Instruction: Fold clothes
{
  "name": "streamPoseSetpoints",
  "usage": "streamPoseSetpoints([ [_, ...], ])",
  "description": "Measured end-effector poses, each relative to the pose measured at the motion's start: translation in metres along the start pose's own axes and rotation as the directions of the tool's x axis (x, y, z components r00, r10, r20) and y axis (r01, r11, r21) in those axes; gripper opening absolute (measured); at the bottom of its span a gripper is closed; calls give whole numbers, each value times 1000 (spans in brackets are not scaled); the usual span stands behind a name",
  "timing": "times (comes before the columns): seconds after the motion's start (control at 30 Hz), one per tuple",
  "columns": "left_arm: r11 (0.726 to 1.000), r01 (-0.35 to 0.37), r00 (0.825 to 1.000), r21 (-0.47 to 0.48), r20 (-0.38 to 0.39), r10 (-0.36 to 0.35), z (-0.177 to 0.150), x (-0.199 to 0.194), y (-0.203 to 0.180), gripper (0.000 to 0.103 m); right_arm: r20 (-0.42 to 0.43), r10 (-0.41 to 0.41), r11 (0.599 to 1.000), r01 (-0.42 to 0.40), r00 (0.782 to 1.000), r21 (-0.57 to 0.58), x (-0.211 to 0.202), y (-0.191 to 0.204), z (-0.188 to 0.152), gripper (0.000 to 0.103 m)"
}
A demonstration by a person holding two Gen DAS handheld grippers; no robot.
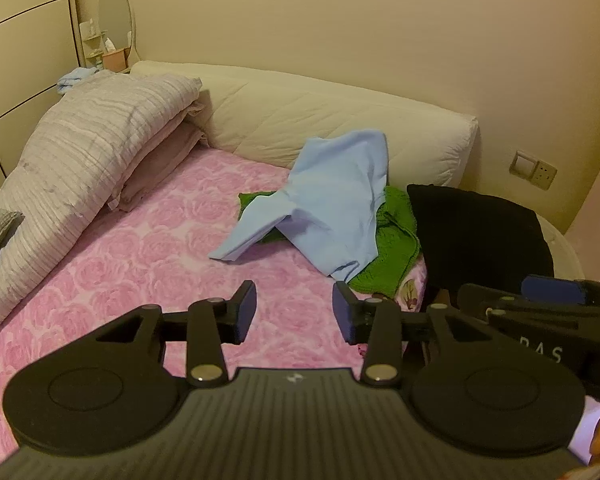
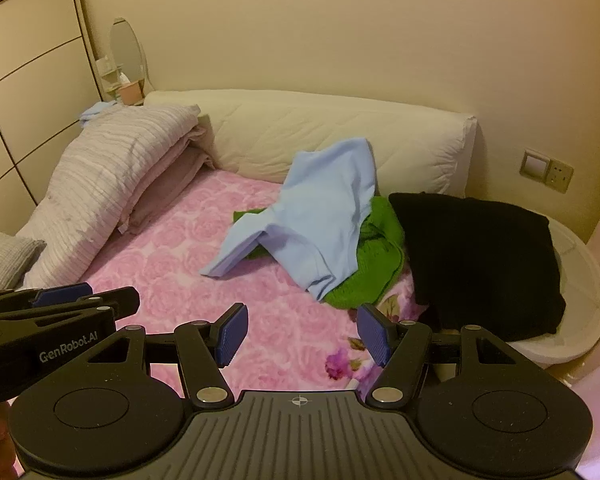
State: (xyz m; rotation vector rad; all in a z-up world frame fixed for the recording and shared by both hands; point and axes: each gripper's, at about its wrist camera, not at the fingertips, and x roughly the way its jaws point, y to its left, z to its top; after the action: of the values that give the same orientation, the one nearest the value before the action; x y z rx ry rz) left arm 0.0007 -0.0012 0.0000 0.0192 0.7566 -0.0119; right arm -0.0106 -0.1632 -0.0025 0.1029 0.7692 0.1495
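Note:
A crumpled light blue shirt point(image 1: 332, 200) lies on top of a green knitted garment point(image 1: 392, 248) on the pink flowered bed point(image 1: 152, 264). A black garment point(image 1: 480, 232) lies folded to their right at the bed's edge. My left gripper point(image 1: 295, 312) is open and empty, held above the sheet short of the blue shirt. My right gripper point(image 2: 302, 332) is open and empty, near the green garment point(image 2: 364, 276) and blue shirt point(image 2: 320, 216). The black garment point(image 2: 480, 256) lies to its right. Each gripper shows at the edge of the other's view.
A striped folded quilt point(image 1: 80, 152) and pillows lie along the left of the bed. A padded cream headboard point(image 1: 340, 116) stands behind the clothes. A wardrobe point(image 1: 12, 60) and an oval mirror point(image 1: 116, 16) are at the far left. A wall socket point(image 1: 534, 170) is on the right.

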Motion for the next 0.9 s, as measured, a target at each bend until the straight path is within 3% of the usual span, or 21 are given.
streamPoseSetpoints([
  [0.67,999,-43,999,-13,-31,42,-6,11,-27,38,-17,3,1000,-3,1000,13,2,-37,6,64],
  [0.9,1000,-21,999,5,-32,21,-5,12,-30,38,-29,-10,1000,11,1000,24,4,-41,2,64],
])
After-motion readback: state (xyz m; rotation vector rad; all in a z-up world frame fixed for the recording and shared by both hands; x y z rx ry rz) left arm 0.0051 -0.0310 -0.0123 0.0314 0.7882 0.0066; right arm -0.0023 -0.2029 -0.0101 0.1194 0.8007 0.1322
